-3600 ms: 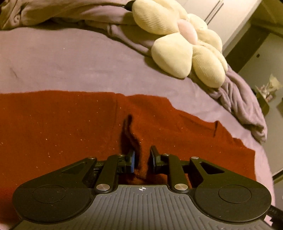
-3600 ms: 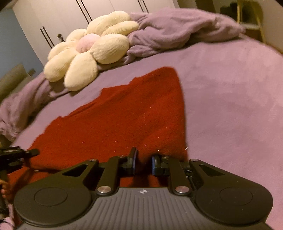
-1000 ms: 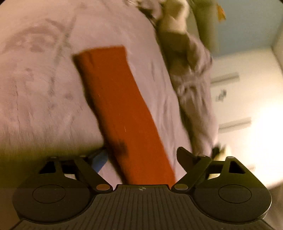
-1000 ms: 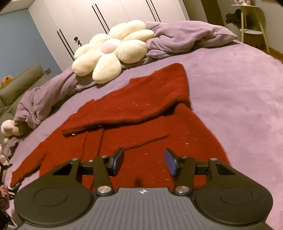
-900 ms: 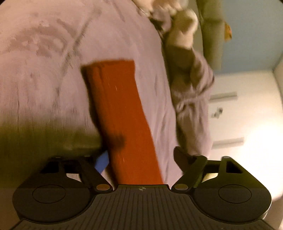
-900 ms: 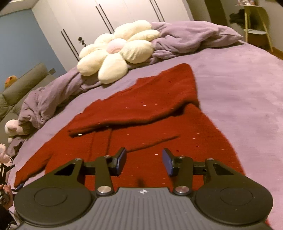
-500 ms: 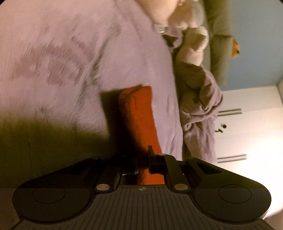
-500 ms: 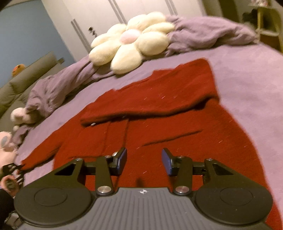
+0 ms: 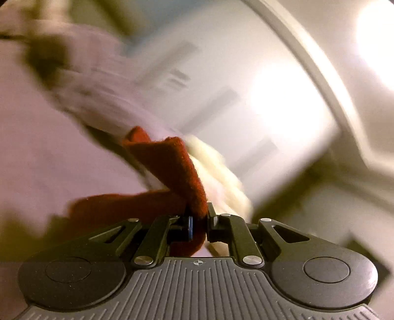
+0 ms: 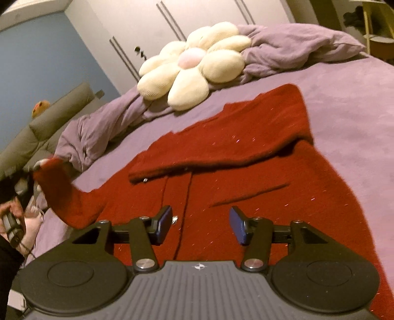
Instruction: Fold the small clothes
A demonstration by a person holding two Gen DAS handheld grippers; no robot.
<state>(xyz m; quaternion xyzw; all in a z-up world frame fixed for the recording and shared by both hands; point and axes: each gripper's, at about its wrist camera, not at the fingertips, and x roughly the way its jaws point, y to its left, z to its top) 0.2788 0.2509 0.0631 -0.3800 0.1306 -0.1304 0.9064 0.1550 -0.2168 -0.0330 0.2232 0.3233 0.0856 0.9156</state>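
A red knit cardigan [image 10: 246, 177] lies spread on the purple bed, its right sleeve folded across the chest. My left gripper [image 9: 199, 224] is shut on the cuff of the other red sleeve [image 9: 172, 167] and holds it lifted off the bed. In the right wrist view that raised sleeve [image 10: 59, 187] shows at the far left, by the hand. My right gripper [image 10: 200, 221] is open and empty, hovering over the cardigan's lower front. The left wrist view is blurred.
A cream flower-shaped pillow [image 10: 194, 64] and a crumpled purple blanket [image 10: 290, 49] lie at the head of the bed. White wardrobe doors [image 10: 197, 14] stand behind. A grey sofa [image 10: 39, 128] is at the left.
My left gripper closed on the sleeve cuff and has lifted it up off the bed, swinging toward the wardrobe. My right gripper stayed open and shifted slightly over the cardigan.
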